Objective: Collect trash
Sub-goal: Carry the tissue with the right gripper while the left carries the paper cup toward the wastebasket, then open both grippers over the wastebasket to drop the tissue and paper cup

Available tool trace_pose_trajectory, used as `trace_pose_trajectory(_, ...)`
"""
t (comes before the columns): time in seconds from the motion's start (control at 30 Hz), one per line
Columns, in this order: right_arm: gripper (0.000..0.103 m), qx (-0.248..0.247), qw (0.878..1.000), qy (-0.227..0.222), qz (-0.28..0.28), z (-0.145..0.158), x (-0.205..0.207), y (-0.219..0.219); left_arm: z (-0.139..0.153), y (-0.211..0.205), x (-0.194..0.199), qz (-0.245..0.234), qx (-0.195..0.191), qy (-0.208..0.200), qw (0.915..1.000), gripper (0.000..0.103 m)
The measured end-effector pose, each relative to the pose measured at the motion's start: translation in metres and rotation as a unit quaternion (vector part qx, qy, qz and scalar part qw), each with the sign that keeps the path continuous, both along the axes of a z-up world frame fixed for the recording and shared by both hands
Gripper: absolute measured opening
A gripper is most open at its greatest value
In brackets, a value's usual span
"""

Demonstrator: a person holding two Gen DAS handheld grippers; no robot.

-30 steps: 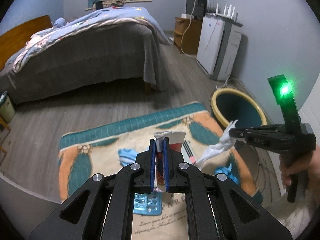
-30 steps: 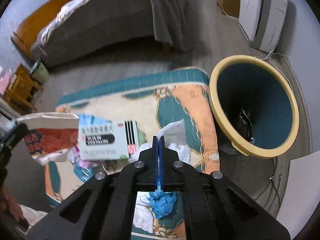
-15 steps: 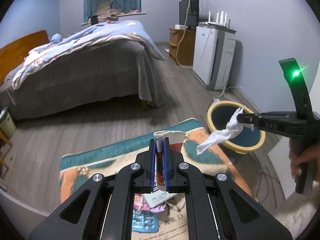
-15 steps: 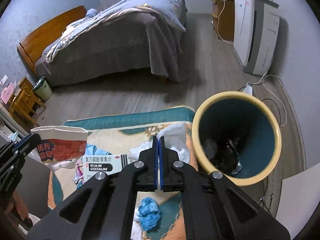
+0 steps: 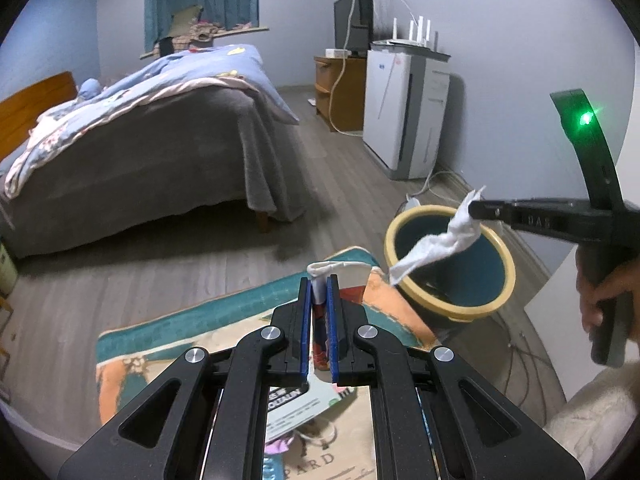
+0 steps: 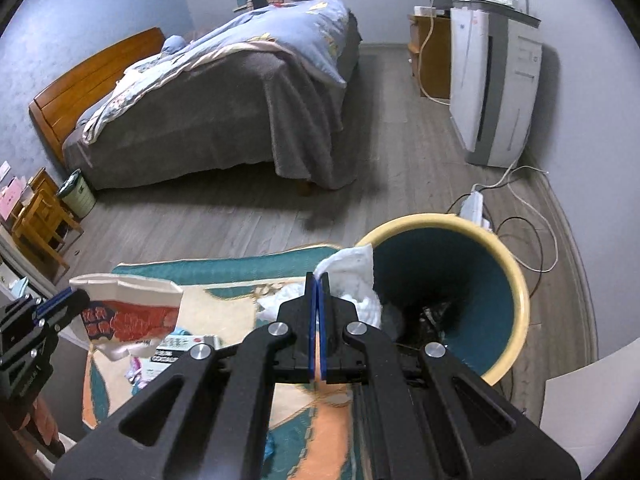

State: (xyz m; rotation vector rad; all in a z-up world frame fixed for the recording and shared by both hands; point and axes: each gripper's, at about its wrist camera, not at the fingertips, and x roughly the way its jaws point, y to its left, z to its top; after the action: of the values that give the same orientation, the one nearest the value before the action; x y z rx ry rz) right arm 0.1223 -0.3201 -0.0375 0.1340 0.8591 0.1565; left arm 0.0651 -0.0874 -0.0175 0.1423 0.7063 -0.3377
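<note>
My left gripper (image 5: pixel 319 280) is shut on a white paper bag with red print (image 5: pixel 347 280), held above the rug; the bag also shows in the right wrist view (image 6: pixel 128 308). My right gripper (image 6: pixel 319 278) is shut on a crumpled white tissue (image 6: pixel 356 276), held at the near rim of the bin. In the left wrist view the tissue (image 5: pixel 436 246) hangs from the right gripper (image 5: pixel 474 209) over the bin (image 5: pixel 496 300). The bin (image 6: pixel 516 292) is dark teal with a yellow rim and has dark trash at its bottom.
A patterned rug (image 5: pixel 168 328) lies under both grippers with a medicine box (image 6: pixel 180 346) and other scraps on it. A bed (image 5: pixel 132 152) stands behind. A white appliance (image 5: pixel 404 112) and cables with a power strip (image 6: pixel 472 204) are by the right wall.
Both grippers have risen and tilted up. The right gripper has carried the tissue from over the rug to the bin's rim. The left still holds the bag.
</note>
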Motion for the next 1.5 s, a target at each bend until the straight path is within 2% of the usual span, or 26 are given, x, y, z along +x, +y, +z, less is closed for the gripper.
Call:
trace_pose_trajectory(0.67, 0.000, 0.018, 0.997, 0.021, -0.074, -0.023, 0.022, -0.092, -0.007, -0.074, 0.010, -0.046, 0.040, -0.005, 0.9981, 0.008)
trace_pose_trajectory(0.83, 0.000, 0.034, 0.995, 0.034, -0.085, -0.035, 0.025, -0.111, -0.007, -0.096, 0.018, -0.063, 0.028, -0.002, 0.9976, 0.008)
trace_pose_trajectory(1.0, 0.000, 0.030, 0.994, 0.036, -0.104, -0.040, 0.028, -0.126, -0.011, -0.124, 0.032, -0.089, 0.003, 0.022, 0.9958, 0.008)
trace_pose_trajectory(1.23, 0.000, 0.022, 0.988, 0.066, -0.138, -0.063, 0.035, -0.147, -0.026, -0.156, 0.043, -0.125, 0.018, 0.040, 0.9912, 0.008)
trace_pose_trajectory(1.5, 0.000, 0.010, 0.983, 0.095, -0.160, -0.081, 0.043, -0.158, -0.060, -0.186, 0.063, -0.153, 0.038, 0.063, 0.9854, 0.008)
